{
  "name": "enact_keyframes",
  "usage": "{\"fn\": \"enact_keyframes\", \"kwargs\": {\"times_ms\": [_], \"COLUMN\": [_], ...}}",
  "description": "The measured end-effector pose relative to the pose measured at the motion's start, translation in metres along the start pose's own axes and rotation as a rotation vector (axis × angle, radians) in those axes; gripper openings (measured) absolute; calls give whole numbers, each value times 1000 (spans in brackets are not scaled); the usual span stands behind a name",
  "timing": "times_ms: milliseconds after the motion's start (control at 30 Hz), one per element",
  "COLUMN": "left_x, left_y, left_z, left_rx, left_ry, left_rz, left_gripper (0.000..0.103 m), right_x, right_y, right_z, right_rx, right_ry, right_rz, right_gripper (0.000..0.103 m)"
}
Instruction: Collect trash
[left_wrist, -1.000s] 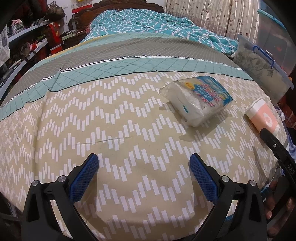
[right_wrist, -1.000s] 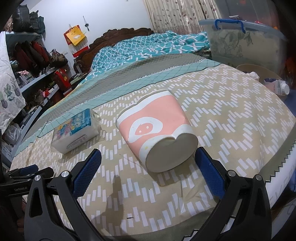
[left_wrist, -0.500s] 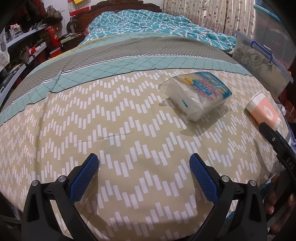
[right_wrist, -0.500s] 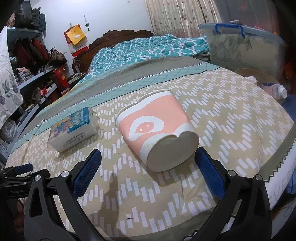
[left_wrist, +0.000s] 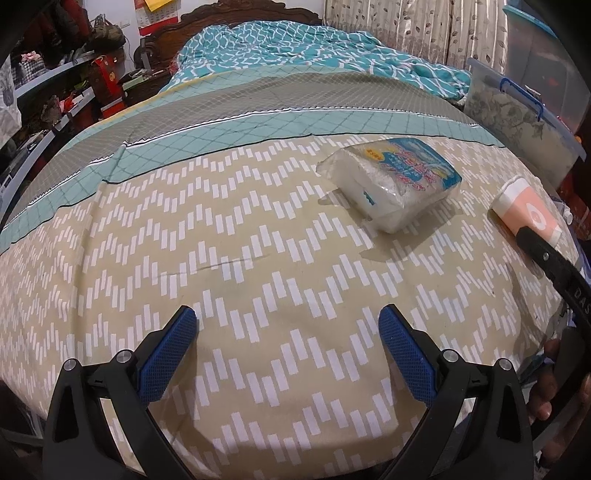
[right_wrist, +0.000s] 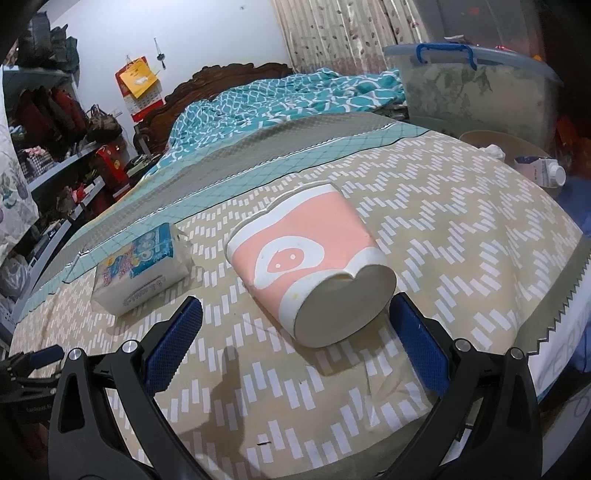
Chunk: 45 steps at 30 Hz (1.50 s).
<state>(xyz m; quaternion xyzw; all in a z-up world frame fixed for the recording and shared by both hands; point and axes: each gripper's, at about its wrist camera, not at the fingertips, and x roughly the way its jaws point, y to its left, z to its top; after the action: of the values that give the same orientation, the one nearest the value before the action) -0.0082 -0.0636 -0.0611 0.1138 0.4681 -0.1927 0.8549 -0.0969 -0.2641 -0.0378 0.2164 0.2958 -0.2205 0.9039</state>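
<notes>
A pink and white paper cup (right_wrist: 306, 266) lies on its side on the bed, dented, its base toward me. My right gripper (right_wrist: 295, 321) is open, its blue pads either side of the cup's base, not touching. A plastic tissue pack (right_wrist: 142, 267) lies left of the cup. In the left wrist view the tissue pack (left_wrist: 391, 184) sits far ahead to the right, and the cup (left_wrist: 526, 214) lies at the right edge behind the other gripper's black arm. My left gripper (left_wrist: 288, 332) is open over bare bedsheet, holding nothing.
The bed (left_wrist: 184, 240) has a beige zigzag sheet and a teal quilt (left_wrist: 295, 48) at the head. A lidded plastic storage box (right_wrist: 469, 85), a round basket (right_wrist: 509, 142) and a small carton (right_wrist: 543, 171) stand beyond the right edge. Cluttered shelves (right_wrist: 55, 147) line the left.
Both grippers have shifted only slightly. The right gripper has eased a little closer to the cup; the left view has tilted slightly. Nothing was grasped.
</notes>
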Motion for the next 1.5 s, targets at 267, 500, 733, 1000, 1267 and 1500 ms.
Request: {"fn": "enact_keyframes", "kwargs": {"times_ms": [267,500,733,1000,1267,1500], "left_x": [-7,-14,-15,-13,-8,-5], "left_y": [13,37,41,36,35,35], "left_z": [-8,-12,-16,-14,-5,-3], "left_rx": [-2,-60,-78,-101,-104,-110], "left_ry": [26,72,45,24,22,11], "left_rz": [1,-4,25,43,61,72], "left_gripper": [95,95,95,95,95,96], "right_x": [4,8,9,7,2,0], "right_y": [3,7,13,19,20,16], "right_z": [3,9,3,-3,-6,-8], "right_rx": [19,55,-12,-54,-68,-69], "right_ry": [0,13,-4,-8,-11,-25], "right_rz": [-30,-29,-42,-36,-24,-5], "right_gripper": [100,100,100,100,100,100]}}
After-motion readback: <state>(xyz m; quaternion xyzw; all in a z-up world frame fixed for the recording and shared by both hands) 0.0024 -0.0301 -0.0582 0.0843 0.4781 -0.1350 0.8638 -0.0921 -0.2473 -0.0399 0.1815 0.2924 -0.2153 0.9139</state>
